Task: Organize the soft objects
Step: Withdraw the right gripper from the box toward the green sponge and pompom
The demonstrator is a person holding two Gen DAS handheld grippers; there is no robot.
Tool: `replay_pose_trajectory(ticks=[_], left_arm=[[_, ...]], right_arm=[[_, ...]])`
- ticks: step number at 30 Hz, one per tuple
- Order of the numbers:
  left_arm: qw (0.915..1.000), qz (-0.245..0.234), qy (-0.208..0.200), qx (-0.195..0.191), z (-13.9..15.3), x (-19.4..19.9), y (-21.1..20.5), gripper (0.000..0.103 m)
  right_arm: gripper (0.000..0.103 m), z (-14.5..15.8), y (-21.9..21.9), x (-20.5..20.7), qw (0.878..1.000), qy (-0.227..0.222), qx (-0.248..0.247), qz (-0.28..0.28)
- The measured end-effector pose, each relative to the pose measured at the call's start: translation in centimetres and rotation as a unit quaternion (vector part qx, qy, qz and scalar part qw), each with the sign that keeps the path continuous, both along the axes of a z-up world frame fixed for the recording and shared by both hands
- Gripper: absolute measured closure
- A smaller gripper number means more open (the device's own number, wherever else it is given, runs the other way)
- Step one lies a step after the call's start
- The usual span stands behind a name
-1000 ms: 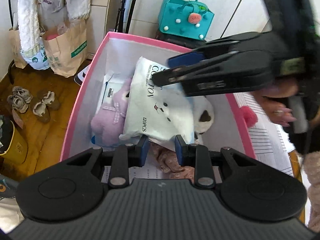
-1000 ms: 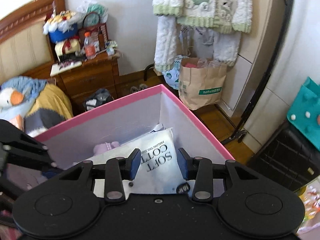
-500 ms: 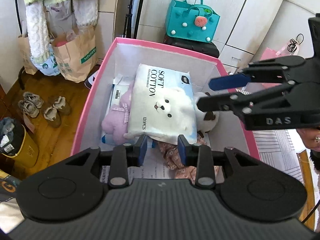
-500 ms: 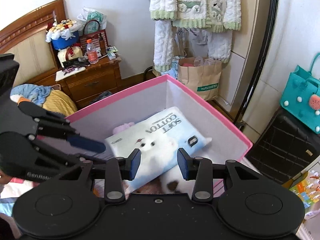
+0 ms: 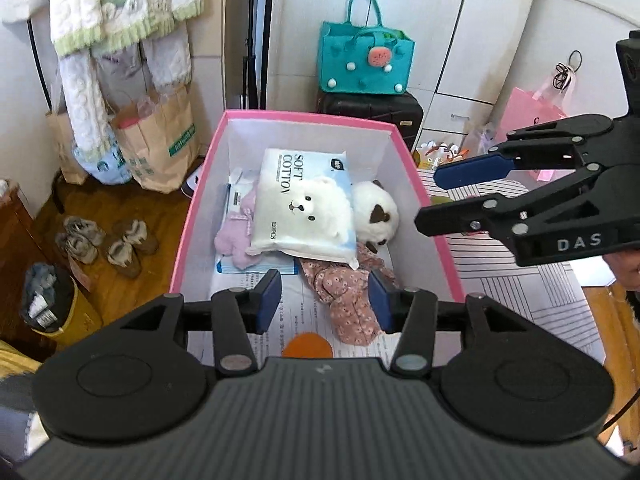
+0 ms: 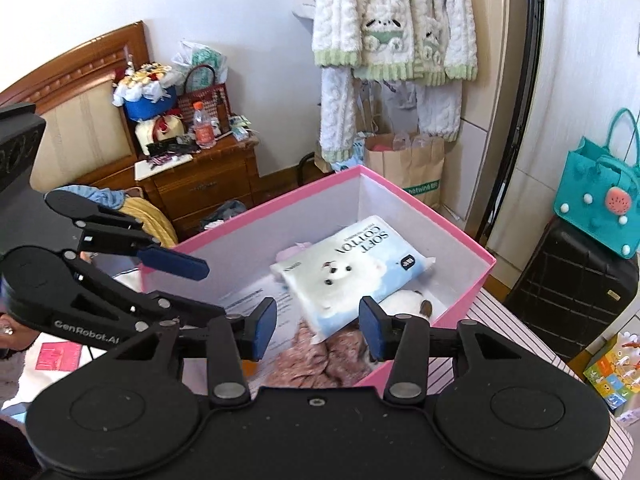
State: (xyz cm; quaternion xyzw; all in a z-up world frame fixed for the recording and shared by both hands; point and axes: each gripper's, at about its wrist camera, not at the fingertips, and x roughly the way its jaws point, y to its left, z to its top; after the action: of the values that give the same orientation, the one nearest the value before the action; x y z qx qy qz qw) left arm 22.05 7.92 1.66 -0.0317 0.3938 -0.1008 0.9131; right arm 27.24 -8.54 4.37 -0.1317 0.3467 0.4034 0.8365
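Observation:
A pink box (image 5: 191, 216) with white inside walls (image 6: 468, 276) holds the soft things. A white "SOFT COTTON" pack (image 5: 304, 204) (image 6: 352, 264) lies on top. Beside it are a lilac plush (image 5: 236, 232), a white cat plush (image 5: 376, 212) and a floral cloth (image 5: 348, 300) (image 6: 320, 356). My left gripper (image 5: 324, 300) is open and empty above the box's near end. My right gripper (image 6: 318, 332) is open and empty above the box's right side; it also shows in the left wrist view (image 5: 428, 200).
The box stands on a striped sheet (image 5: 520, 292). A black suitcase (image 6: 576, 288) with a teal bag (image 5: 364, 60) is behind it. Paper bags (image 5: 160, 148), shoes (image 5: 104, 240), a wooden nightstand (image 6: 200, 188) and hanging clothes (image 6: 392, 40) are around.
Both grippers have pulled back and up out of the box. The right gripper has let go of the cotton pack, which now lies flat on the other things.

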Motion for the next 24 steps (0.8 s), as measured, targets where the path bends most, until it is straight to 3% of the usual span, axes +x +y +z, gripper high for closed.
replay_pose_trajectory(ticks=[5,10,24], left_arm=[[0.9998,-0.012,-0.009,0.012,1.4,-2.3,-0.7,0.051],[0.9995,-0.029,-0.013,0.009,2.5,-4.7,-1.4,0.047],[0.9966,-0.049,-0.050,0.042,5.3,-10.6,-4.1,0.039]], right_arm=[[0.047,1.3,-1.3,-2.7,1.000,-0.007,0.011,0.005],[0.044,2.2,-2.7,-4.8,0.999,0.017,0.034,0.012],[0.040,4.3,-6.7,-11.1,0.999,-0.012,0.038,0.023]])
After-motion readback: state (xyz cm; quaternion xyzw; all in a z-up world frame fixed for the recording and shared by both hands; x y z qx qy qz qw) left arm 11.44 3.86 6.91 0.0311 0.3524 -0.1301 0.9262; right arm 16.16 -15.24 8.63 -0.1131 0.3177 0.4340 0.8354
